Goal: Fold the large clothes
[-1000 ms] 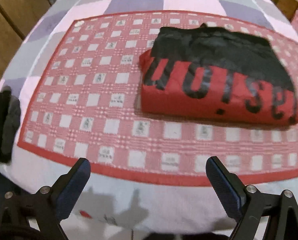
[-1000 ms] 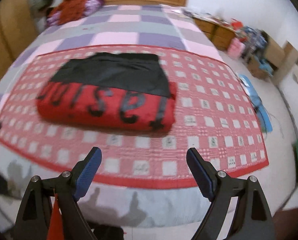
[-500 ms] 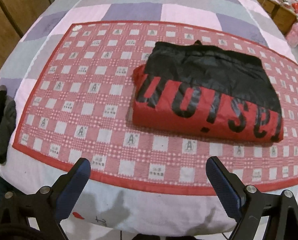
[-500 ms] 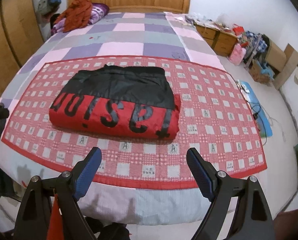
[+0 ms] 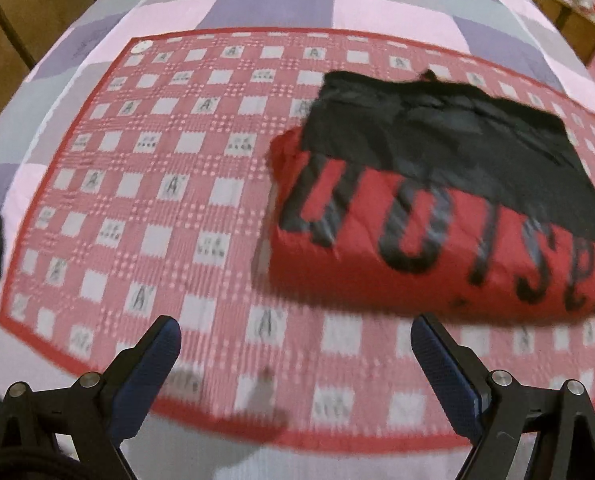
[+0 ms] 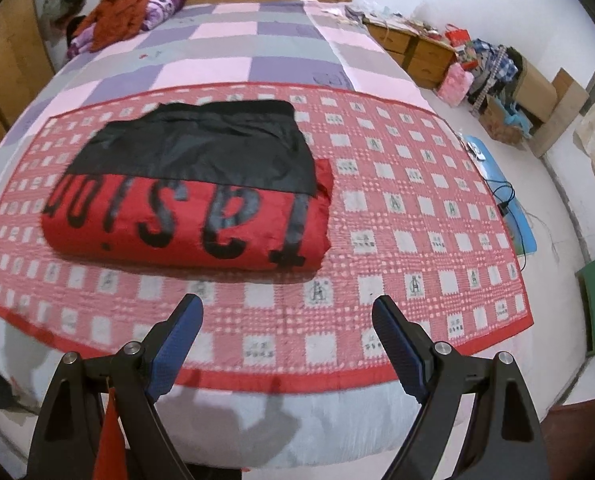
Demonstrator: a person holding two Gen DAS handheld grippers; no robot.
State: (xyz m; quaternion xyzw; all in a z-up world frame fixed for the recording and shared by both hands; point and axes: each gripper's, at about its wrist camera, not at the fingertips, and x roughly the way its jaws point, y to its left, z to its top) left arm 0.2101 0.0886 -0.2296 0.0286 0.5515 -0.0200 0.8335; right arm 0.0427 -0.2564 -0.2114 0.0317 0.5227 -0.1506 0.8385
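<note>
- Folded red-and-black garment [image 6: 185,200] lies on red checked mat [image 6: 417,208], mid-bed, long axis parallel to the bed's near edge.
- Left gripper [image 5: 293,344] wide open, empty; garment ahead and to its right.
- Right gripper [image 6: 287,322] wide open, empty; garment ahead-left, apart.
- Neither clearly nearer.
- Right view alone shows the garment's right end, plus headboard clothes pile [image 6: 125,12].

Both tongs, left [image 5: 295,340] and right [image 6: 287,320], gape empty, angled downward.
</note>
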